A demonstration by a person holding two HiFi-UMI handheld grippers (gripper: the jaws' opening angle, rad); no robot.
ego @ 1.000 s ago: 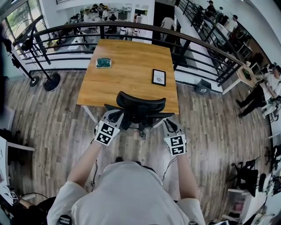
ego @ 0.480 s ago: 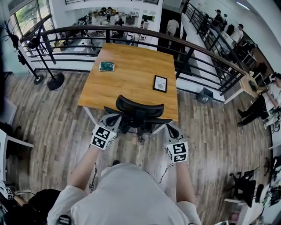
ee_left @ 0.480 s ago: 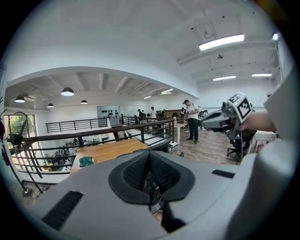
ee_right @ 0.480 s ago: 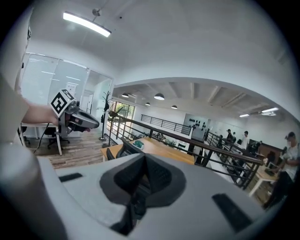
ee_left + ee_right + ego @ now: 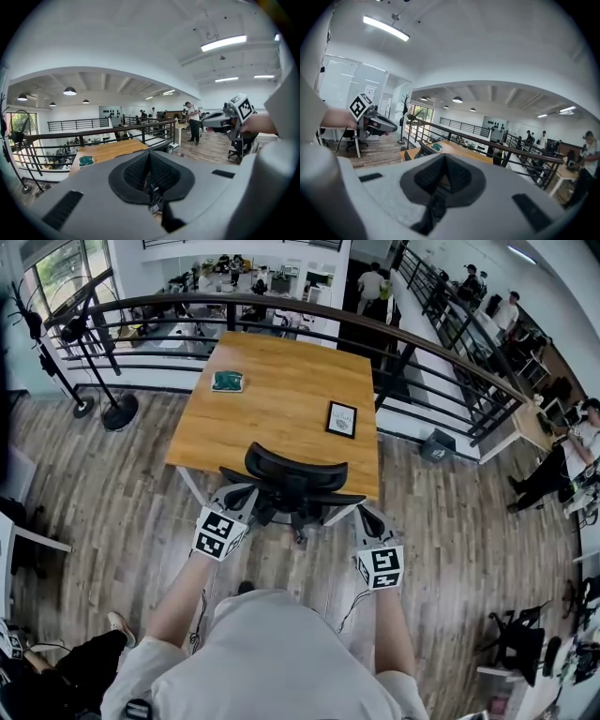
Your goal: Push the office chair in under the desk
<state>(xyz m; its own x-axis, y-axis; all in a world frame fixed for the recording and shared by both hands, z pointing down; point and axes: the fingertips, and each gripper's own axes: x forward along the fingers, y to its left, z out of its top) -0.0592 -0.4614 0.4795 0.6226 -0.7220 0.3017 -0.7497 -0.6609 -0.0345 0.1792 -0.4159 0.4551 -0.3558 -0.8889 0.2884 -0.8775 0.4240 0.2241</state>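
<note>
The black office chair point(image 5: 292, 474) stands at the near edge of the wooden desk point(image 5: 281, 381), with its backrest towards me and its seat partly under the top. My left gripper point(image 5: 236, 501) sits at the chair's left side by the armrest. My right gripper point(image 5: 364, 517) sits at its right side. Whether either one touches the chair is hidden. The left gripper view looks up over its shut jaws, the left gripper point(image 5: 149, 164) holding nothing. In the right gripper view my right gripper point(image 5: 443, 174) is likewise shut and empty, and a chair edge point(image 5: 423, 150) shows beyond it.
On the desk lie a green object point(image 5: 227, 382) and a dark framed card point(image 5: 341, 418). A black railing point(image 5: 412, 338) curves behind the desk. A round-based stand point(image 5: 114, 413) is at the left, another black chair point(image 5: 523, 629) at the lower right, and people at the right.
The view has shifted slightly forward towards the desk. The chair and both grippers keep their places at the desk's near edge. A shoe has come into view at the lower left.
</note>
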